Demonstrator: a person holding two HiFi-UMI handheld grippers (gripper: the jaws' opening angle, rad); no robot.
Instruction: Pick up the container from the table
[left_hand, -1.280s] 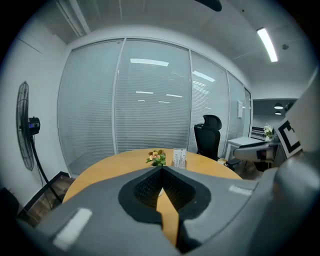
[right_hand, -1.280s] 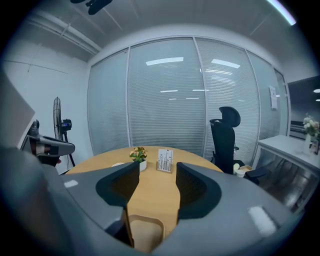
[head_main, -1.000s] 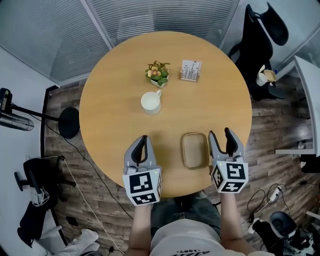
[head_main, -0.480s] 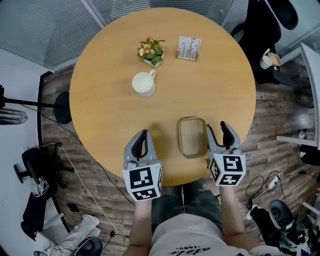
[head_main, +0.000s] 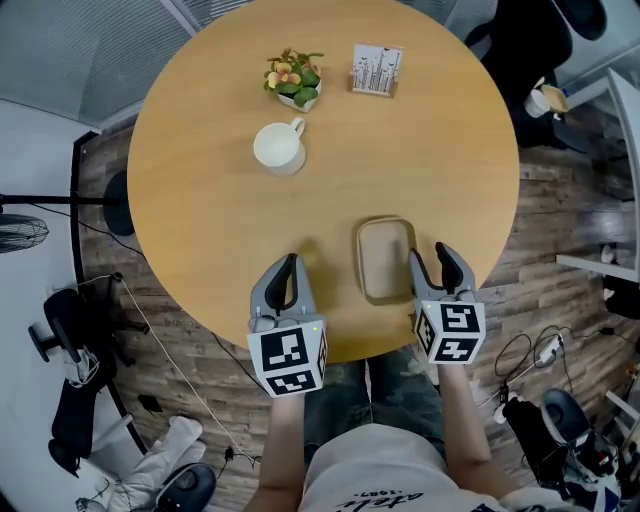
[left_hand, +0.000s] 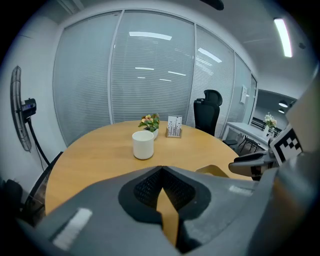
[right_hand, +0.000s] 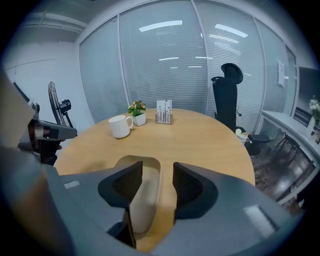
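A shallow tan container (head_main: 385, 258) lies on the round wooden table (head_main: 200, 200) near its front edge. My right gripper (head_main: 431, 256) is open at the container's right side. In the right gripper view its jaws (right_hand: 157, 172) straddle the container's (right_hand: 148, 187) right rim, the left jaw over the inside, the right jaw outside. My left gripper (head_main: 289, 264) hovers over bare table to the left of the container, its jaws shut with nothing between them (left_hand: 161, 172). The left gripper view shows the container's corner (left_hand: 215, 171) beside the right gripper (left_hand: 250, 162).
A white mug (head_main: 277, 148) stands mid-table. Behind it are a small potted plant (head_main: 290, 80) and a card holder (head_main: 376, 70). A black office chair (head_main: 520, 50) stands beyond the table's far right. The table's front edge runs just under both grippers.
The right gripper has edged left, closing the gap to the container's right rim. The head camera has shifted, so the table sits higher in view. The left gripper stays shut.
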